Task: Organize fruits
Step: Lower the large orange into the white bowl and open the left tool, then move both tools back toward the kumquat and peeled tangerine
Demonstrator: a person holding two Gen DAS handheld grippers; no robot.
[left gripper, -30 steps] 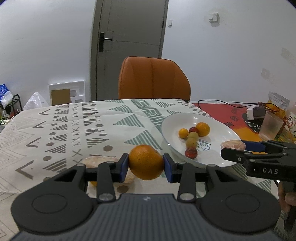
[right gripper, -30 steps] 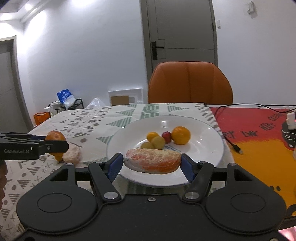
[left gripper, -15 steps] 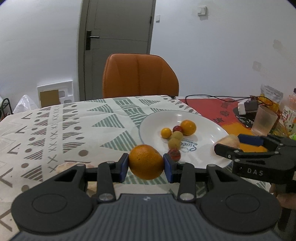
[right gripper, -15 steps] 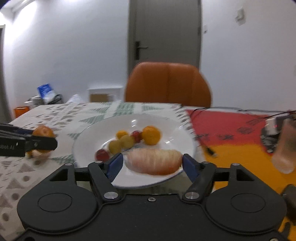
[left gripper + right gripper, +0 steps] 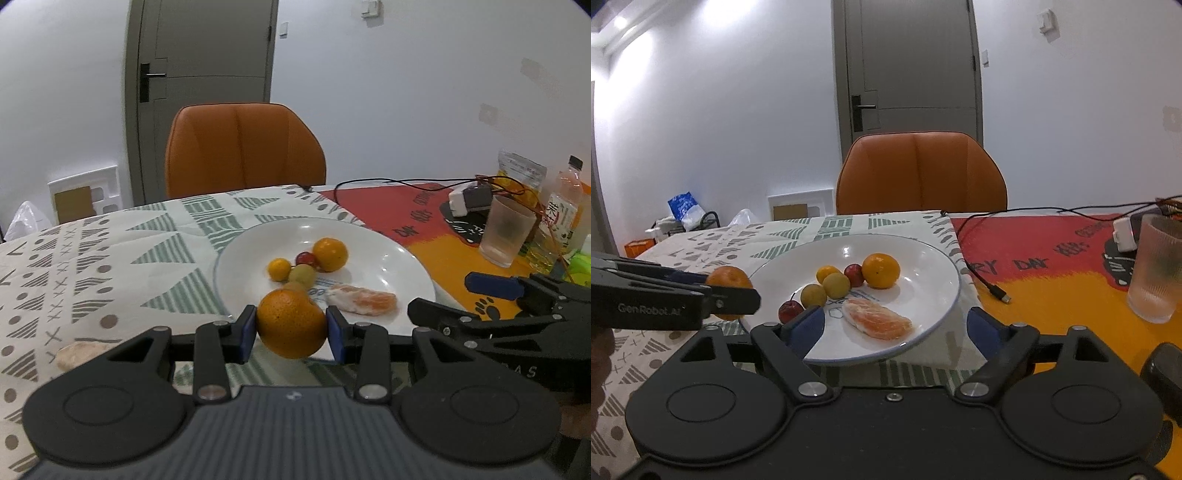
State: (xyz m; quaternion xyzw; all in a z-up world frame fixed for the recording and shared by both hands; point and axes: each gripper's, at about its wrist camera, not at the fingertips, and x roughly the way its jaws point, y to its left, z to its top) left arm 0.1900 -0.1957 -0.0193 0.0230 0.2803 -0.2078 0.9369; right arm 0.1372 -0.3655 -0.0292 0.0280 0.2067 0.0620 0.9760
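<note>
The left gripper clamps an orange at the plate rim – presumably to add it – while the right gripper, jaws opening and empty, frames the peeled segment lying on the plate.

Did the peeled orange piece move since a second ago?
Yes. The peeled orange piece left the right gripper, whose jaws are opening, and now lies on the white plate.
</note>
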